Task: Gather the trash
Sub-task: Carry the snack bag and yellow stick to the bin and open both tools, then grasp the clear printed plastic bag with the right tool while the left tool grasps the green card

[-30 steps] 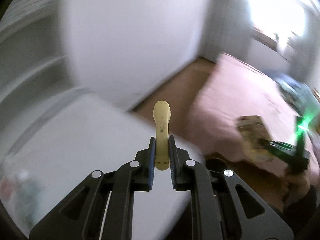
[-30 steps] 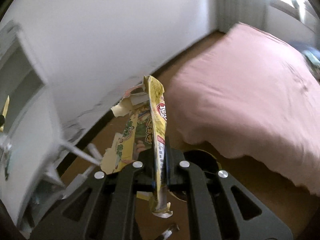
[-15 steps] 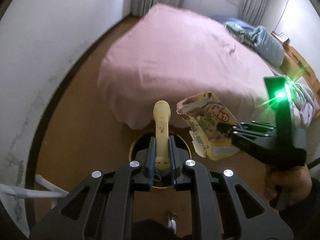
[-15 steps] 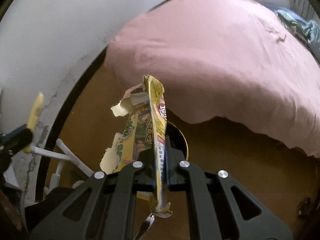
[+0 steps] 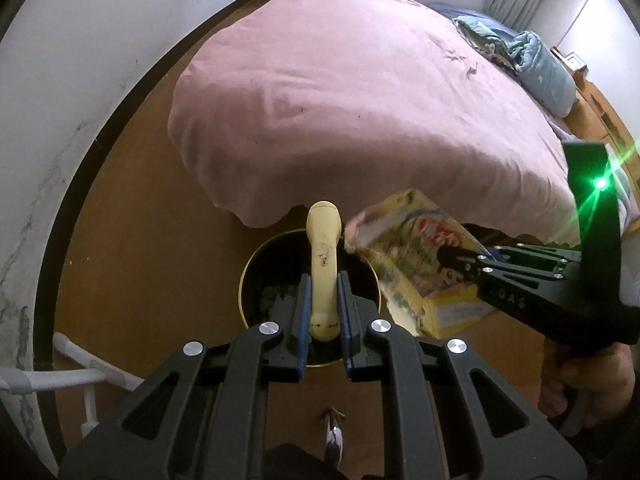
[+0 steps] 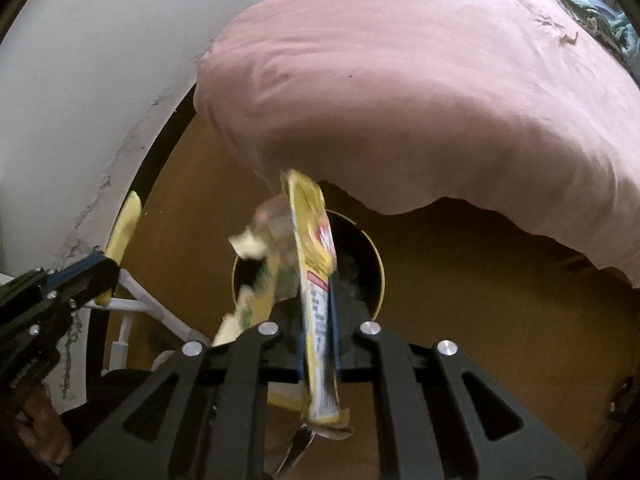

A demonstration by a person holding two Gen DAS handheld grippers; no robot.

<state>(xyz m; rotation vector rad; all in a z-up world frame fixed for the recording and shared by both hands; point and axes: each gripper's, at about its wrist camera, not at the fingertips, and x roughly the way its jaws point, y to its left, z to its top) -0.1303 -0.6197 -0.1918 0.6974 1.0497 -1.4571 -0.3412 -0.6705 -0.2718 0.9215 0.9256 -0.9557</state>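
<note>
My left gripper (image 5: 323, 304) is shut on a pale yellow stick-shaped piece of trash (image 5: 323, 252) and holds it over a round dark bin with a gold rim (image 5: 256, 264) on the wooden floor. My right gripper (image 6: 318, 316) is shut on a torn yellow snack wrapper (image 6: 312, 240) above the same bin (image 6: 374, 256). In the left wrist view the wrapper (image 5: 416, 268) hangs over the bin's right edge, held by the right gripper (image 5: 460, 258). In the right wrist view the left gripper (image 6: 96, 270) with its stick (image 6: 124, 228) shows at the left.
A bed with a pink cover (image 5: 360, 100) overhangs the floor just behind the bin. A white wall with a dark baseboard (image 5: 48, 120) runs along the left. A white tube frame (image 5: 80, 376) stands at the lower left. Pillows (image 5: 540, 72) lie at the bed's far end.
Both grippers swung from the white furniture and wall down toward the floor. They now hang over the bin, closer to it than half a second ago. Both still grip their trash.
</note>
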